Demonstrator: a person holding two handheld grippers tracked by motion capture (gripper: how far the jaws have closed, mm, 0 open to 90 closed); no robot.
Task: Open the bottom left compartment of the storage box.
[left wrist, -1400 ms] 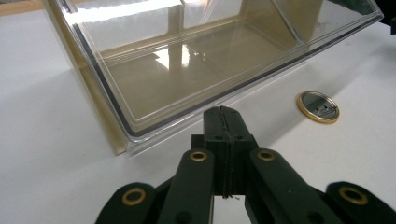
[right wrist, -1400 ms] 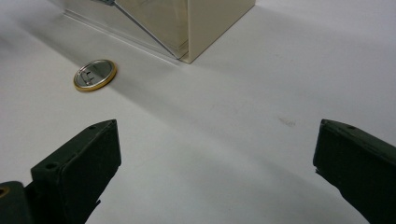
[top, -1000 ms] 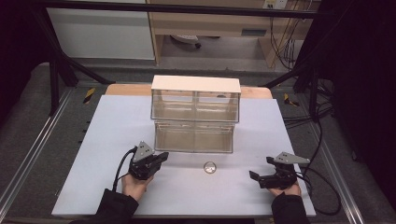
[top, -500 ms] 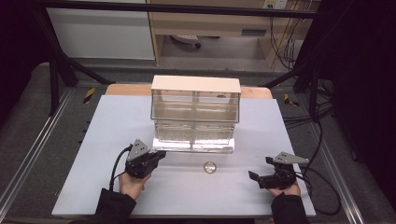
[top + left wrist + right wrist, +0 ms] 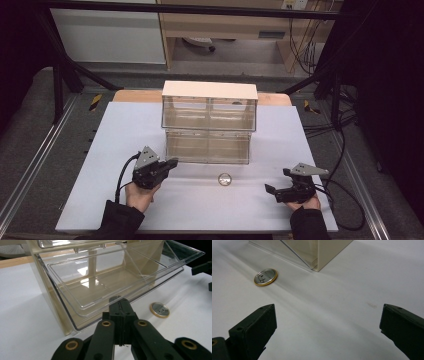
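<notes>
High view: a white table (image 5: 115, 150) carries a clear plastic drawer cabinet (image 5: 209, 121) with a pale top, set toward the far middle of the board. Its lower drawer (image 5: 207, 147) stands pulled out toward the person, its front edge projecting past the upper tier. The left gripper (image 5: 171, 163), held in the person's left hand (image 5: 139, 195), sits just before the drawer's front left corner; its jaws are clenched together, and whether they pinch the drawer's lip cannot be told. In the left gripper view the two black jaws meet flat against each other at the left gripper's tip, directly at the drawer's transparent front rim, and the drawer's bare floor lies beyond. A small round badge (image 5: 224, 179), gold-rimmed with a silvery face, lies flat on the table just in front of the drawer, between the two grippers and touching neither; it appears to the right of the closed jaws in the left gripper view and at upper left in the right gripper view. The right gripper (image 5: 278, 181), held in the right hand (image 5: 302, 202) near the table's right front corner, rests well apart from the cabinet with its jaws released and spread wide, nothing between them.
</notes>
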